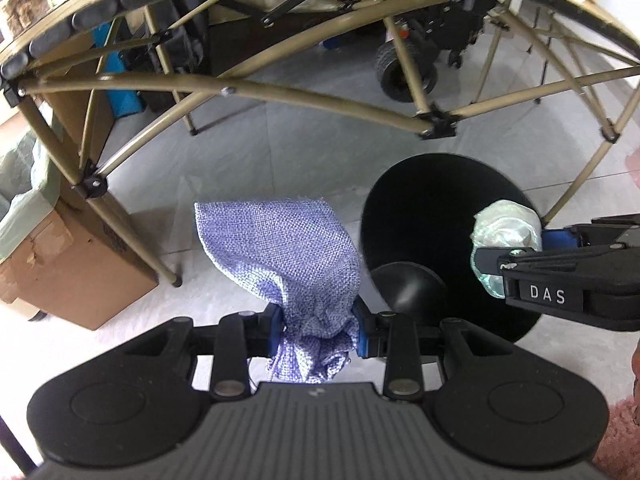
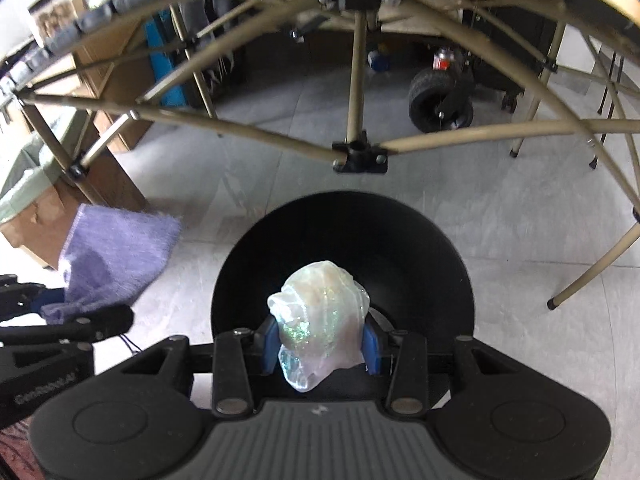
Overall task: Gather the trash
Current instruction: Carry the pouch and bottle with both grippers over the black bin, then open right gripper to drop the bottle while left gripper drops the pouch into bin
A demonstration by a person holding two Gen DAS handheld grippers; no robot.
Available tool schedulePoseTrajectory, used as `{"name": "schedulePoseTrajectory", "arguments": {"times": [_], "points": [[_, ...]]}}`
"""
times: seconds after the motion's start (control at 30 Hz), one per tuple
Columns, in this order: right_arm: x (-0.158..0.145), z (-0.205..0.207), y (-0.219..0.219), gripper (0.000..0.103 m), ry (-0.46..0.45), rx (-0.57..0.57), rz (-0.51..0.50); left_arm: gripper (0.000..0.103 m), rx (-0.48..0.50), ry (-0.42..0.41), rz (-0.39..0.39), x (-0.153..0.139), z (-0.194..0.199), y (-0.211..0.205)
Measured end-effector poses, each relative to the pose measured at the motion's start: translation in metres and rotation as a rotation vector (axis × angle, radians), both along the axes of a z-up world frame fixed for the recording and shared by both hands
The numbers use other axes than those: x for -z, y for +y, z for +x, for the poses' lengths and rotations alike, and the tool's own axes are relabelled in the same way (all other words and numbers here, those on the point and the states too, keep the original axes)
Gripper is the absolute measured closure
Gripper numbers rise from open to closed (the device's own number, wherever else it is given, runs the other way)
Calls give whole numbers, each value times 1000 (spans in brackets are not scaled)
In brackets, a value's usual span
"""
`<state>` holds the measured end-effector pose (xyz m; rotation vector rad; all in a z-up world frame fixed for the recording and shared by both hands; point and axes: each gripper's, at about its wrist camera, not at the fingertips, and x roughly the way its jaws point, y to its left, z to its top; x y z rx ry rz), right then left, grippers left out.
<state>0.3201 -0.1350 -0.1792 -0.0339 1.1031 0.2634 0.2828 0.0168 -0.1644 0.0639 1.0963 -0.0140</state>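
My left gripper is shut on the gathered neck of a purple woven pouch, which stands up above the grey floor. The same pouch shows at the left of the right wrist view. My right gripper is shut on a crumpled iridescent white wrapper, held over the mouth of a round black bin. In the left wrist view that bin lies to the right of the pouch, with the right gripper and its wrapper over the bin's right side.
A folding table's tan metal frame arches overhead, its legs planted on the tiled floor. A cardboard box with a pale green liner stands at the left. A black wheeled cart sits behind the table. A pink rug edge lies at lower right.
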Motion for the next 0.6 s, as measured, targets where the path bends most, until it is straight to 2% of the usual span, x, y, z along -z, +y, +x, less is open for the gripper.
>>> {"name": "schedulePoseTrajectory", "arguments": {"times": [0.3, 0.53, 0.6], "points": [[25, 15, 9, 63, 82, 28, -46, 69, -39, 12, -9, -1, 5, 7], [28, 17, 9, 63, 92, 36, -49, 69, -48, -5, -15, -4, 6, 6], [27, 17, 9, 59, 94, 36, -52, 69, -47, -2, -14, -4, 6, 6]]}}
